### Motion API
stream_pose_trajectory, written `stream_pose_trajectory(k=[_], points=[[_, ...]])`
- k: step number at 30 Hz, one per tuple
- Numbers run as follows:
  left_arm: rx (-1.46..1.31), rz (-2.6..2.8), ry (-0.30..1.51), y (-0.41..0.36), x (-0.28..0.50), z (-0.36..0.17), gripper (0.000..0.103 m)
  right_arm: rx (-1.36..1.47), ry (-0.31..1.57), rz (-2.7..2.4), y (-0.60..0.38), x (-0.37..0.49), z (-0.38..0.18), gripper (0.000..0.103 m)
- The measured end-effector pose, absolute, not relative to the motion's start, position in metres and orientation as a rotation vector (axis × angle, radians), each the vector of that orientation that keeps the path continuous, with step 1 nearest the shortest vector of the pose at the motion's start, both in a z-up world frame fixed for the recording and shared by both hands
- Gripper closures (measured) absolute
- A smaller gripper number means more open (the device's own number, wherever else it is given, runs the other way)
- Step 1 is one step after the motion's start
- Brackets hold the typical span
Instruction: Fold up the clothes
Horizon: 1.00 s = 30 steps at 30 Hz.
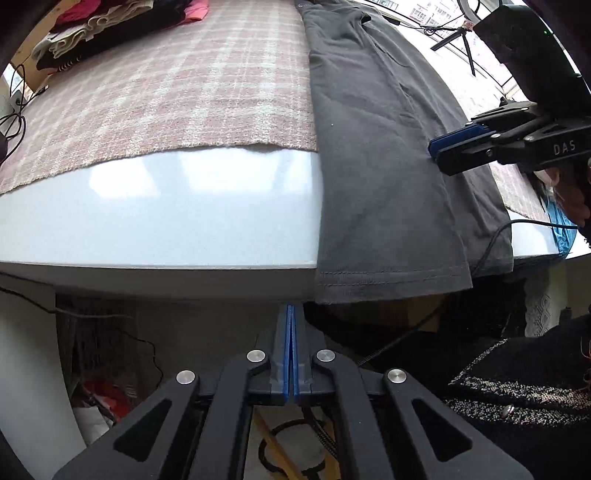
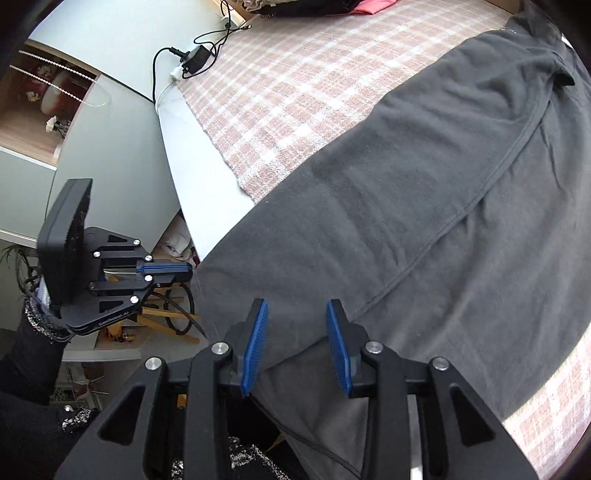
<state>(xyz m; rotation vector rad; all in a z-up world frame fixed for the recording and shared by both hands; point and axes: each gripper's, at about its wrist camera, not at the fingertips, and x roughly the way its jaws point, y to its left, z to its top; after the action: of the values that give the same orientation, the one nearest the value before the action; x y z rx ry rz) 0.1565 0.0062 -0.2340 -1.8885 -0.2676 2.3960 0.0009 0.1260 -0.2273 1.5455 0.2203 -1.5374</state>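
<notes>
A dark grey T-shirt lies folded lengthwise on the table, and its hem hangs a little over the front edge. In the right wrist view the shirt fills most of the frame. My right gripper is open just above the shirt's near edge, with nothing between its blue pads. It also shows from the side as the right gripper over the shirt's right half. My left gripper is shut and empty, below the table's front edge, just left of the hem. From the right wrist the left gripper sits beside the shirt's corner.
A pink plaid blanket covers the white table behind a bare front strip. A pile of clothes sits at the far left. A black cable runs off the front edge. A power adapter with cords lies at the blanket's far corner.
</notes>
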Motion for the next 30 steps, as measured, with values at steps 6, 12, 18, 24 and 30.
stream_pose_trajectory(k=[6,12,18,24,30], points=[[-1.724,2.386,-0.341,0.055,0.161,-0.209,0.082,1.512,0.158,-1.762,0.223,-0.021,-0.148,0.069],[-1.533,2.346,-0.437,0.118,0.16,-0.186,0.079,1.456,0.222,-1.88,0.283,-0.055,-0.109,0.054],[-1.625,2.411,-0.458,0.129,0.156,-0.196,0.079,1.405,0.297,-1.619,0.231,-0.045,-0.147,0.055],[-1.743,2.481,-0.473,0.136,0.153,-0.208,0.079,1.309,0.598,-1.346,0.154,0.015,-0.214,0.054],[-1.751,2.516,-0.621,0.126,0.181,-0.202,0.079,1.198,0.805,-1.276,0.133,0.061,-0.244,0.048]])
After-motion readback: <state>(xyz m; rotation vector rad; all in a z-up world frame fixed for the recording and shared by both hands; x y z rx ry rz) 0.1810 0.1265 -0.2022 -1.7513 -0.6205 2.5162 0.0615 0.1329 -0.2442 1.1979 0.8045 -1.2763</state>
